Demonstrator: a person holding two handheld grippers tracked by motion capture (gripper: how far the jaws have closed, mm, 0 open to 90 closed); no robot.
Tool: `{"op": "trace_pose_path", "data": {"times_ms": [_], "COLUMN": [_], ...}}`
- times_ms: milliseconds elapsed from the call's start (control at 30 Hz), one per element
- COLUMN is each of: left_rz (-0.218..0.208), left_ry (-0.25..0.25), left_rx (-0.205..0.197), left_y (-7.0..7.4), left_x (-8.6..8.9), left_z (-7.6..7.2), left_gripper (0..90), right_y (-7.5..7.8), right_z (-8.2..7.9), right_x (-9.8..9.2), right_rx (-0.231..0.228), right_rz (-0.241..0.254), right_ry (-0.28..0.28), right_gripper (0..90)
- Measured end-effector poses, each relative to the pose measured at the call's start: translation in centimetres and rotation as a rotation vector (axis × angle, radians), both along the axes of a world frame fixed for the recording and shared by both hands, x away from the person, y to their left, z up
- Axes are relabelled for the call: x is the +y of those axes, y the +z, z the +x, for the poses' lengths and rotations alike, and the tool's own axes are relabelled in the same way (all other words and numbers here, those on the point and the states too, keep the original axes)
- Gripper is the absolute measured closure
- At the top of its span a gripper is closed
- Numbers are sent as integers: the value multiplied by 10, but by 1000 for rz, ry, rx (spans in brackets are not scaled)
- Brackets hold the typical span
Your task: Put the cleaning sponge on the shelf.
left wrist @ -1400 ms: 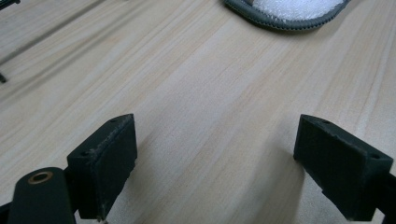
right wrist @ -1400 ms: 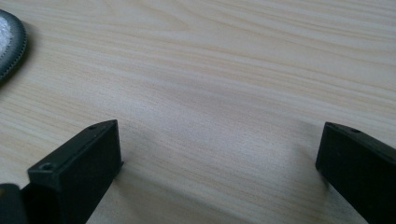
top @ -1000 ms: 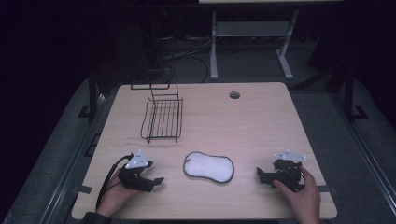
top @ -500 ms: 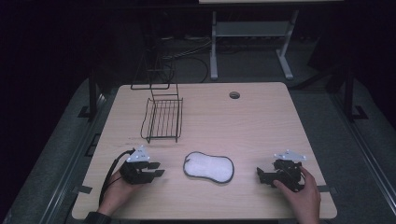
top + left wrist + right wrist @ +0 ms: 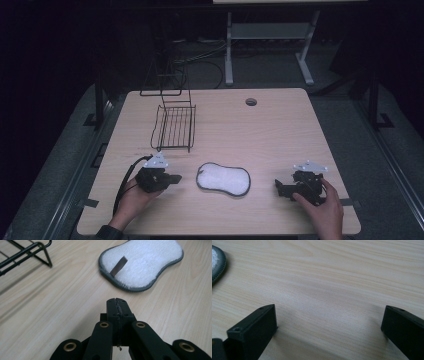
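A white peanut-shaped pad [image 5: 223,179] with a grey rim lies flat near the table's front middle. In the left gripper view the pad [image 5: 145,262] shows a small brown loop on top. My left gripper [image 5: 175,178] rests on the table left of the pad, jaws pressed together with nothing between them [image 5: 117,302]. My right gripper [image 5: 278,188] sits on the table right of the pad, its jaws wide apart over bare wood [image 5: 329,320]. The pad's rim [image 5: 217,267] shows at the left edge of the right gripper view.
A black wire rack [image 5: 174,126] stands behind the left gripper, with an upright wire frame at its far end; one foot of the rack [image 5: 30,253] is near. A round cable hole [image 5: 251,102] lies at the table's [image 5: 280,135] back. A white stand [image 5: 270,45] is beyond the table.
The left gripper has turned and shifted slightly right toward the pad. The right gripper has stayed put.
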State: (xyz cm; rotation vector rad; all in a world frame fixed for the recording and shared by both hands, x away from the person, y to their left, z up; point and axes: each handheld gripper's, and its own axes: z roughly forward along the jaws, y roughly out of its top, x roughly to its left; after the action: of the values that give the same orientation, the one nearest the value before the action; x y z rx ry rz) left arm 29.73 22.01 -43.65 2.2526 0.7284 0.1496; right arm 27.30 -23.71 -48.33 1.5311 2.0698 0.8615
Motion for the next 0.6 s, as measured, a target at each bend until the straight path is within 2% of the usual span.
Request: {"op": "trace_pose_path", "data": {"times_ms": [300,600], "left_rz": [-24,-37], "left_ry": [-39,-72], "left_rx": [-14,-32], "left_y": [7,11], "left_x": [-20,-42], "left_z": [7,20], "left_gripper": [897,897], "right_y": [0,0], "right_z": [0,0], "right_x": [0,0], "right_rx": [0,0], "right_rz": [0,0], "right_ry": [0,0], "right_gripper": [0,0]}}
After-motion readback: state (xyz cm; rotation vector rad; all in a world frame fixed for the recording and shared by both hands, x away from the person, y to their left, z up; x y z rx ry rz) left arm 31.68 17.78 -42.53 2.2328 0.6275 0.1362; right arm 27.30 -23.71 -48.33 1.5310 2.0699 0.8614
